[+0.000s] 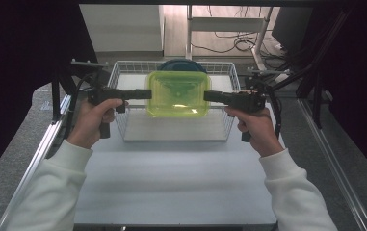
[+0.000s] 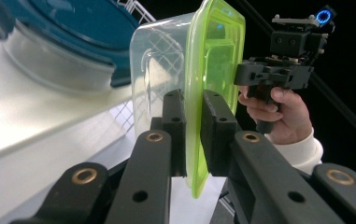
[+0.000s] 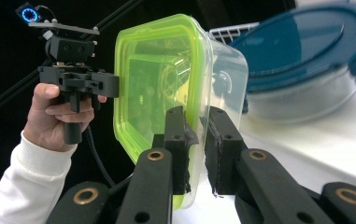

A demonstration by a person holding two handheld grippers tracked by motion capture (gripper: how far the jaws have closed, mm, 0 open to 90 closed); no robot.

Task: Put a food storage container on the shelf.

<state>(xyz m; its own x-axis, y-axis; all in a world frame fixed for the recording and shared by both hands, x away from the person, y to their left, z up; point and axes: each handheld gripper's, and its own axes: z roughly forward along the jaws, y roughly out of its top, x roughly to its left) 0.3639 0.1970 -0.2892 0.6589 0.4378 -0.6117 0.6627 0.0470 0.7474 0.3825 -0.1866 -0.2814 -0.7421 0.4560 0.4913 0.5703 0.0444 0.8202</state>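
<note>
A white tabletop (image 1: 171, 183) framed by metal rails and dark curtains carries a white wire basket (image 1: 123, 72) at its far half, and over that basket hangs a clear container with a lime-green lid (image 1: 177, 94) — gripped from both ends. The left gripper (image 1: 145, 94) is clamped on the lid's rim at one short side, the right gripper (image 1: 209, 96) on the opposite rim, each set of jaws narrowed onto the thin green edge. Judging by how it sits, the container is off the basket floor but not yet out over the open table, so the lift looks done in part; the carry and the set-down are left. The high view gives the layout: both hands level, the container above the basket. The gripper views add what it hides — the clear tub beneath the lid looks empty, the pads (image 2: 215, 121) bite the rim itself, and a round, blue-lidded container (image 3: 302, 56) stands just behind.
</note>
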